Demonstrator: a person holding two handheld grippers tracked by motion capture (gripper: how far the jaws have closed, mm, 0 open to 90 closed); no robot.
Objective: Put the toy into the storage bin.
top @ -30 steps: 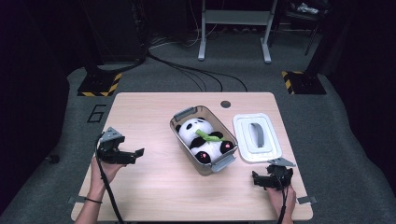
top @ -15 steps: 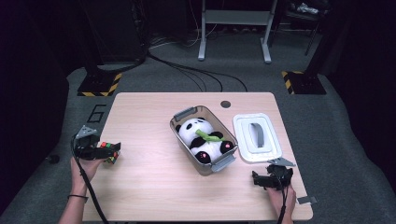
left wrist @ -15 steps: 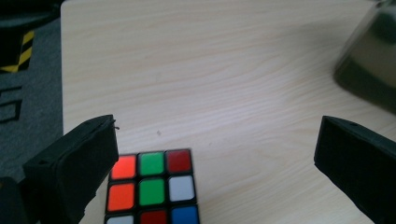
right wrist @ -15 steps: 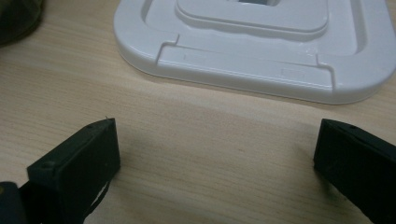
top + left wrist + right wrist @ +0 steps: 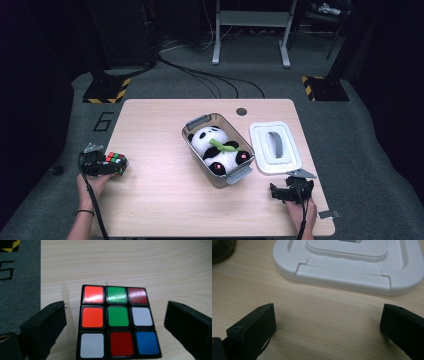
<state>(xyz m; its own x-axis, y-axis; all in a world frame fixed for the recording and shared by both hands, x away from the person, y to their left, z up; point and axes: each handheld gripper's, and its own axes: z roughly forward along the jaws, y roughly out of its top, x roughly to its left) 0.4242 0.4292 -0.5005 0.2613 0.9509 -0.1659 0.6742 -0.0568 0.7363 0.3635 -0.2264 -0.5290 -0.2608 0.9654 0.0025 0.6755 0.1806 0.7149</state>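
A: Worktop (image 5: 165, 200) first: what changed?
B: The left gripper (image 5: 100, 165) swung to the frame's lower left, fingers apart around the puzzle cube (image 5: 117, 321), not yet clamped.
A: And the right gripper (image 5: 289, 192)?
B: Unmoved, fingers apart, near the white lid (image 5: 347, 267).

puzzle cube (image 5: 117, 322): near edge cut off between jaws | white lid (image 5: 352, 262): far part cropped beyond jaws | dark object (image 5: 222, 248): blurred, beyond left jaw, unidentifiable
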